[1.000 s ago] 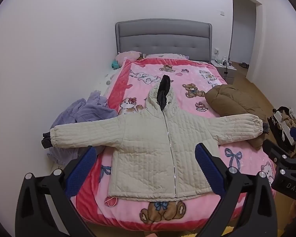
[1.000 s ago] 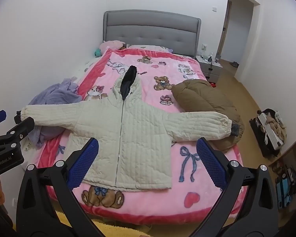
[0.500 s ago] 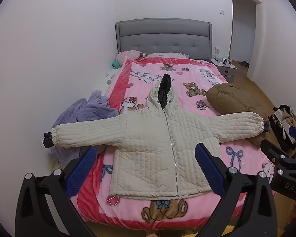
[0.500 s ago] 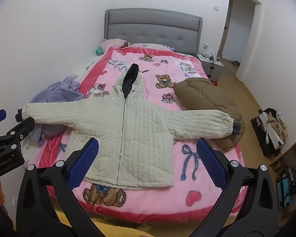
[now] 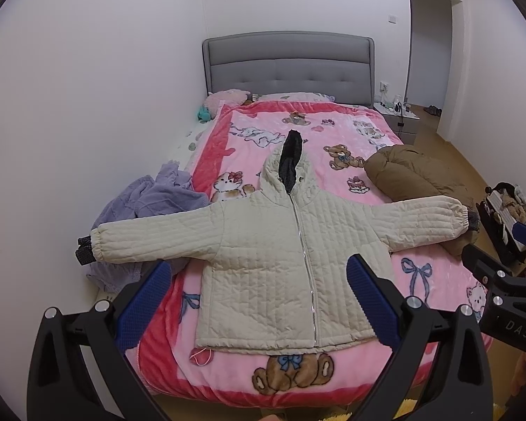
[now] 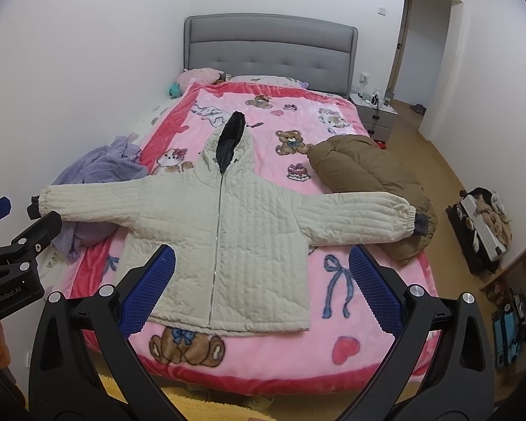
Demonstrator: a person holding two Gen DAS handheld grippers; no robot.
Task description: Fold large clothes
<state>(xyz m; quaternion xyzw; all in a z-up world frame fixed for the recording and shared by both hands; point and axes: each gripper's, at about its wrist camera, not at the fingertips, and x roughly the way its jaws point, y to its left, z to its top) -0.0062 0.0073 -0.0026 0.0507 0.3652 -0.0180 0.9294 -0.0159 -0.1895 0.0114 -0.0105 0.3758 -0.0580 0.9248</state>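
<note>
**Jacket flat, both claws empty**

We see the cream quilted hooded jacket (image 5: 280, 245) spread zipped, sleeves out, on the pink cartoon-print blanket (image 6: 350, 301), near end. Left gripper (image 5: 254, 298) & right gripper (image 6: 261, 286) hover above it, jaws wide apart, holding nothing.

A cream quilted hooded jacket (image 5: 284, 263) lies flat, front up, on the pink cartoon-print blanket of the bed (image 5: 417, 273); zip closed, dark-lined hood pointing towards the headboard; both sleeves spread straight out sideways, dark cuffs at the ends; hem near the bed's foot.
</note>
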